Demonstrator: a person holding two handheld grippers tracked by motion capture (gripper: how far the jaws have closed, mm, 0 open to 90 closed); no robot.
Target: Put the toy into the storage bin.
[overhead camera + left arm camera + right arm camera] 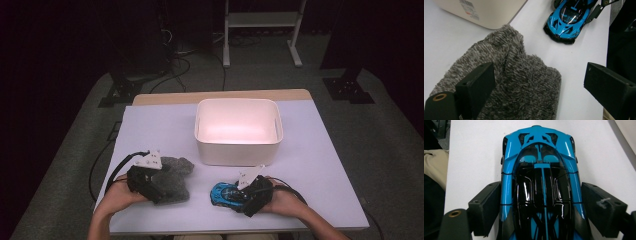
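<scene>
A grey fuzzy cloth (176, 170) (524, 80) lies bunched on the white table, front left. My left gripper (164, 186) (540, 75) hovers over it, open wide: one jaw rests against the cloth and the other stands over bare table. A blue and black toy car (225, 192) (566, 20) (540, 165) sits on the table at the front right. My right gripper (241, 195) (540, 202) comes at it from behind, its jaws pressed against the car's two sides.
A white plastic bin (237, 150) (486, 12) stands with nothing in it at the table's middle, just behind the cloth and the car. A white frame stand (260, 30) and cables lie on the floor beyond the table (150, 125).
</scene>
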